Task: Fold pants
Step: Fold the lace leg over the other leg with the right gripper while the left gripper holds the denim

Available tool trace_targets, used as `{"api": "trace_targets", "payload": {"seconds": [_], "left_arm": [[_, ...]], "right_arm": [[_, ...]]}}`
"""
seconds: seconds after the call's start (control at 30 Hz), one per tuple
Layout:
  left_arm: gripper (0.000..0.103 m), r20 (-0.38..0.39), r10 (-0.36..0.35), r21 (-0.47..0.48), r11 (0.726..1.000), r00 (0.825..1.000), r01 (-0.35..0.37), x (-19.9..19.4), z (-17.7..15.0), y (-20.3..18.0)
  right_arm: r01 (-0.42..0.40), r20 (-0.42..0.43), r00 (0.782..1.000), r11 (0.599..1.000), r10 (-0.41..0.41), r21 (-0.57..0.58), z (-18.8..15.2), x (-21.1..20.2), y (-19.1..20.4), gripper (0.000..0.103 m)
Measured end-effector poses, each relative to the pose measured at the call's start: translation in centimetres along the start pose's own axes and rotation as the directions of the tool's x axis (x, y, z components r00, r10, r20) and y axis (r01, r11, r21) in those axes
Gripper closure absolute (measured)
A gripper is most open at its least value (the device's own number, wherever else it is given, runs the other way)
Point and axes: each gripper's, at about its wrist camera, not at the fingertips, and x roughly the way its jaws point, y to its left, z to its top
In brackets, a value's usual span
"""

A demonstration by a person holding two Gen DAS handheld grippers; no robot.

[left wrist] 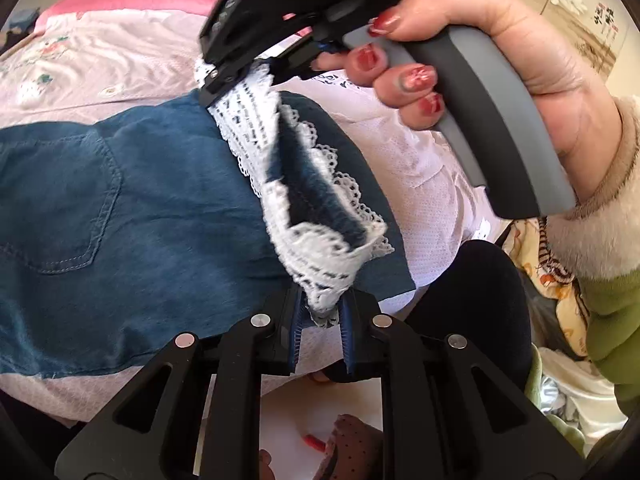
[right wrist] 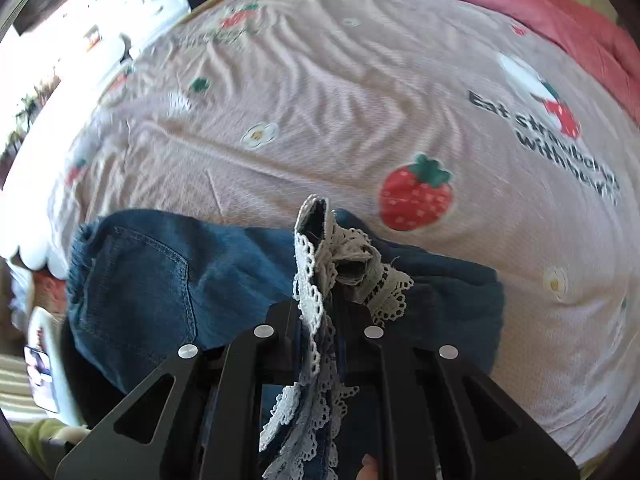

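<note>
Blue denim pants with a back pocket lie on the bed; they also show in the right wrist view. Their leg ends carry white lace hems. My left gripper is shut on one end of the lace hem. My right gripper, held in a hand with red nails, is shut on the other end, so the hem hangs stretched between them above the pants. In the right wrist view my right gripper pinches the lace hem, which trails down behind the fingers.
The pink bedsheet with strawberry prints spreads beyond the pants. A red blanket lies at the far edge. A white mesh garment lies to the right of the pants. A black cushion sits near the bed edge.
</note>
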Motion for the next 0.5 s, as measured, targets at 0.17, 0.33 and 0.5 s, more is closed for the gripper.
{"api": "trace_targets", "payload": {"seconds": [0.17, 0.33, 0.5], "left_arm": [[0.089, -0.011, -0.023, -0.044, 0.999, 1.0, 0.022, -0.2, -0.2, 1.1], [0.078, -0.005, -0.022, -0.054, 0.998, 1.0, 0.021, -1.0, 0.0, 1.4], [0.064, 0.0, 0.013, -0.09, 0.996, 1.0, -0.013, -2.1, -0.4, 2.7]], "right_arm": [[0.01, -0.026, 1.0, 1.0, -0.01, -0.012, 0.5, 1.1, 1.2, 0.082], [-0.064, -0.005, 0.998, 0.998, 0.064, -0.003, 0.8, 0.5, 1.7, 0.068], [-0.137, 0.05, 0.989, 0.991, 0.137, -0.004, 0.8, -1.3, 1.2, 0.065]]}}
